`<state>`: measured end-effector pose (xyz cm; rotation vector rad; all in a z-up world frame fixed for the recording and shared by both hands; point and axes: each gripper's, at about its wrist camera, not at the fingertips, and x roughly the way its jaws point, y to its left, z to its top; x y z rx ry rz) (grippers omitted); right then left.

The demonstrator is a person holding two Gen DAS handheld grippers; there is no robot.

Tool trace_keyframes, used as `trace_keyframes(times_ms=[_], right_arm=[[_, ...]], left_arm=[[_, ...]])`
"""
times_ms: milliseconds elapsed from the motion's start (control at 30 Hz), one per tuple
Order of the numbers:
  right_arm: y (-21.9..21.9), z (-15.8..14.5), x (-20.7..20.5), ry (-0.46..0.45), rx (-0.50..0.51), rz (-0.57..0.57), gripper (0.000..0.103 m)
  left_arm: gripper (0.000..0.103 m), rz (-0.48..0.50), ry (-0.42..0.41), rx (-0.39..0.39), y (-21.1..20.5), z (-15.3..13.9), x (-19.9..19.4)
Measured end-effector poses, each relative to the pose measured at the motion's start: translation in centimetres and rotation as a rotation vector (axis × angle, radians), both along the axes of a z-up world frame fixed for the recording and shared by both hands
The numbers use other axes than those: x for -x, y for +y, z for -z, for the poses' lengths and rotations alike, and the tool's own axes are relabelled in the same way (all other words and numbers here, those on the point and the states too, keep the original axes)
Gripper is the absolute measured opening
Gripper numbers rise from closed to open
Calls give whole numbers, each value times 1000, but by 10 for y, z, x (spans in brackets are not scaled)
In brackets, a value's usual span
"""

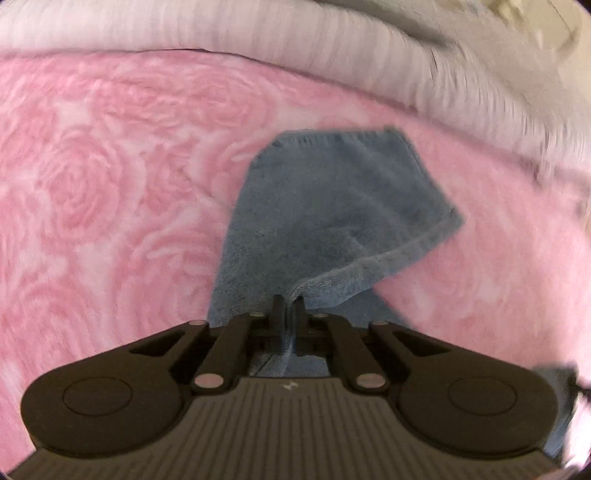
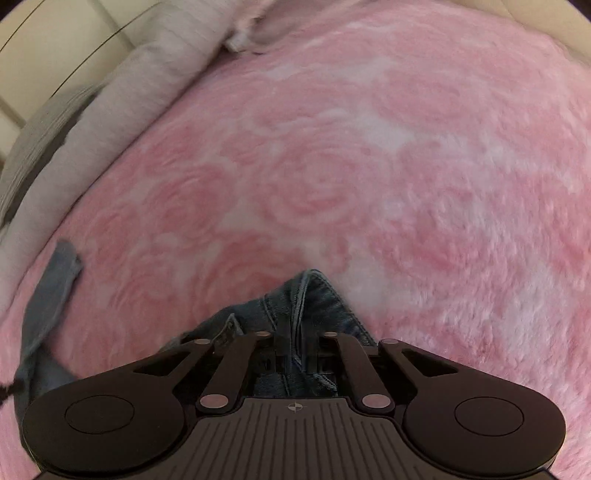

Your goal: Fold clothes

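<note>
Nearest the lens in the left wrist view, the left gripper (image 1: 289, 306) is clenched on a hemmed edge of the blue-grey cloth (image 1: 332, 206), which extends from the jaws toward the centre of the frame, one corner doubled over at centre right. In the right wrist view, the right gripper (image 2: 295, 338) is clenched on a bunched denim seam (image 2: 314, 295) at lower centre; a further strip of blue fabric (image 2: 48, 295) lies at the left edge. Whether cloth and denim belong to one garment cannot be determined. Both rest on the pink rose-patterned blanket (image 1: 92, 184), with a pale ribbed cover (image 1: 221, 33) along the upper frame. Judged progress: early; both edges are gripped, no neat fold is complete, and lifting, aligning and laying flat remain. Count: two grippers, one blanket, one cover, at most two blue garments.
</note>
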<state>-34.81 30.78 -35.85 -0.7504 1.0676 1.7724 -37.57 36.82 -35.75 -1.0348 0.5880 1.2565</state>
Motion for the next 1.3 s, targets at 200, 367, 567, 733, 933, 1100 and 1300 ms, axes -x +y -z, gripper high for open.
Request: trace_keyframes(times_ms=[200,367,567,733,933,1100,1300], right_arm=[[-35,-55,-48,108,-136,27,2],[-39,-76,-90,166,-143,145,2],[10,-44,-94,145,66,375,4],[23,-55,-84,100,53,387,33],[-16,-63,-92,73,66,368,38],[-48,-44,-68,81,173,352,38],[-72,-33,-28,100,257,342,38]], left_arm=[[0,-337,-289,-275,-85,-111,70],[2,-361,-298,-462,-86,-211,69],[22,-242,-61,-156,76,-126,9],[23,-156,36,10,71,-70,0],[29,-293,36,34,-39,-53,76],[30,-391,40,167,-87,-9,125],[34,-379,-31,195,-62,42,127]])
